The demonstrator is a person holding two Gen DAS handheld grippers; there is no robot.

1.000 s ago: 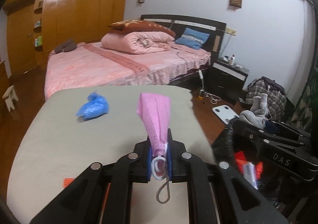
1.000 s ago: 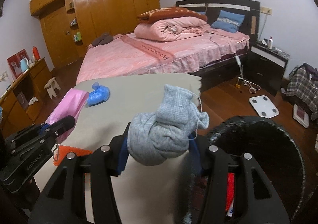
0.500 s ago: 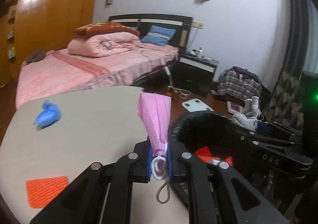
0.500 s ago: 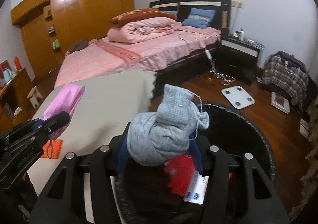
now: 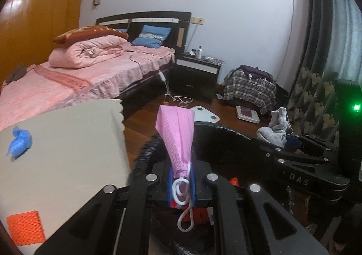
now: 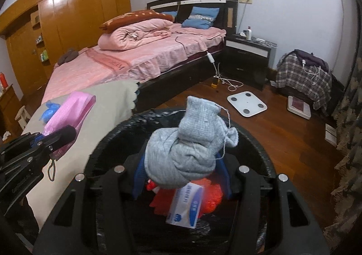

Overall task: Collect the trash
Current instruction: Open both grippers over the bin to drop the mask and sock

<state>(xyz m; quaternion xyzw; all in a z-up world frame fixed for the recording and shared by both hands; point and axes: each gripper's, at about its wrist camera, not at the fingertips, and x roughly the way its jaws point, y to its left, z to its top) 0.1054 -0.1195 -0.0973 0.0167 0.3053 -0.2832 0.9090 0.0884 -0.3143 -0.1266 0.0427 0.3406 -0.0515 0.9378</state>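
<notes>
Holding: both grippers carry trash over the bin (image 6: 267, 153), each clamped on one piece.
Orange mesh (image 5: 25, 226): flat on the table (image 5: 67, 153), near its front left corner in the left wrist view.
Blue wad (image 5: 19, 143): crumpled on the table, well apart from the orange mesh, nearer the bed (image 5: 67, 82).
Table: covered in a beige cloth with a scalloped edge, just beside the bin.
Left gripper (image 5: 182, 183): jaws nearly together, pinching the narrow end of the mask (image 5: 178, 132); in the right wrist view it sits at the left, at the bin's table-side rim.
Mask: pink, folded, standing up out of the blue pads, its white ear loop (image 5: 184, 209) dangling down behind them.
Bin: black, bag-lined, open-topped, below both grippers.
Bin contents: red mesh (image 6: 210, 198) and a white-and-blue box (image 6: 185, 207) lie at the bottom.
Right gripper (image 6: 181, 173): jaws about half apart, closed on the sock (image 6: 187, 148) directly above the bin's opening.
Sock: grey, bunched into a lump between the blue pads, one end sticking up, a loose thread hanging off it.
Scale (image 6: 247, 103): white, on the wooden floor beyond the bin.
Nightstand (image 6: 248, 55): dark, beside the bed, a small bottle on top.
Plaid bag (image 6: 303, 76): on the floor by the wall, at the right.
</notes>
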